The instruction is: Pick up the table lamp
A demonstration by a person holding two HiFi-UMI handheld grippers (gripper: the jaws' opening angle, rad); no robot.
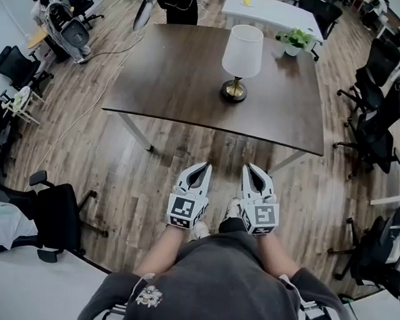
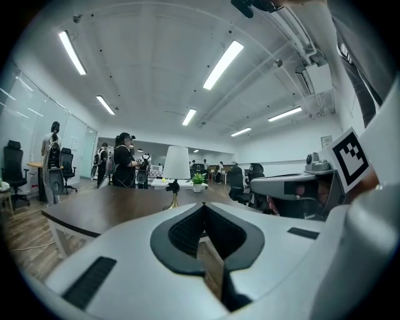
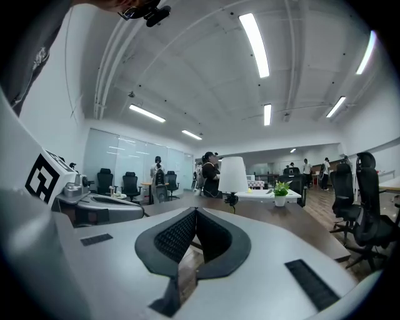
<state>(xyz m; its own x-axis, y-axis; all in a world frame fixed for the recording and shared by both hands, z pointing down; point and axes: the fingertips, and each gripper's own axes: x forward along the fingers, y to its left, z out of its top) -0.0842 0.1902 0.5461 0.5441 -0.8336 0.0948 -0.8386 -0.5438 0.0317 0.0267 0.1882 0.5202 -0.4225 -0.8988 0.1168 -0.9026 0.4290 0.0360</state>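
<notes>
head view: got the table lamp (image 1: pixel 241 60) upright on the dark table (image 1: pixel 177 87) at 12 o'clock, well apart from both claws. holding left gripper (image 1: pixel 205 168) and right gripper (image 1: pixel 249 170) side by side near 6 o'clock, both clenched tight, empty.

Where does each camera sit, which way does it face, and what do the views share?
Head view: on the person's head, facing steeply down at the table; shows forearms, left tongs, right tongs.
Left gripper view: on the left tongs, facing level towards the table lamp; own shut jaws below.
Right gripper view: on the right tongs, facing the table lamp too; shut jaws below.
Shared: all three show the table lamp and potted plant.
</notes>
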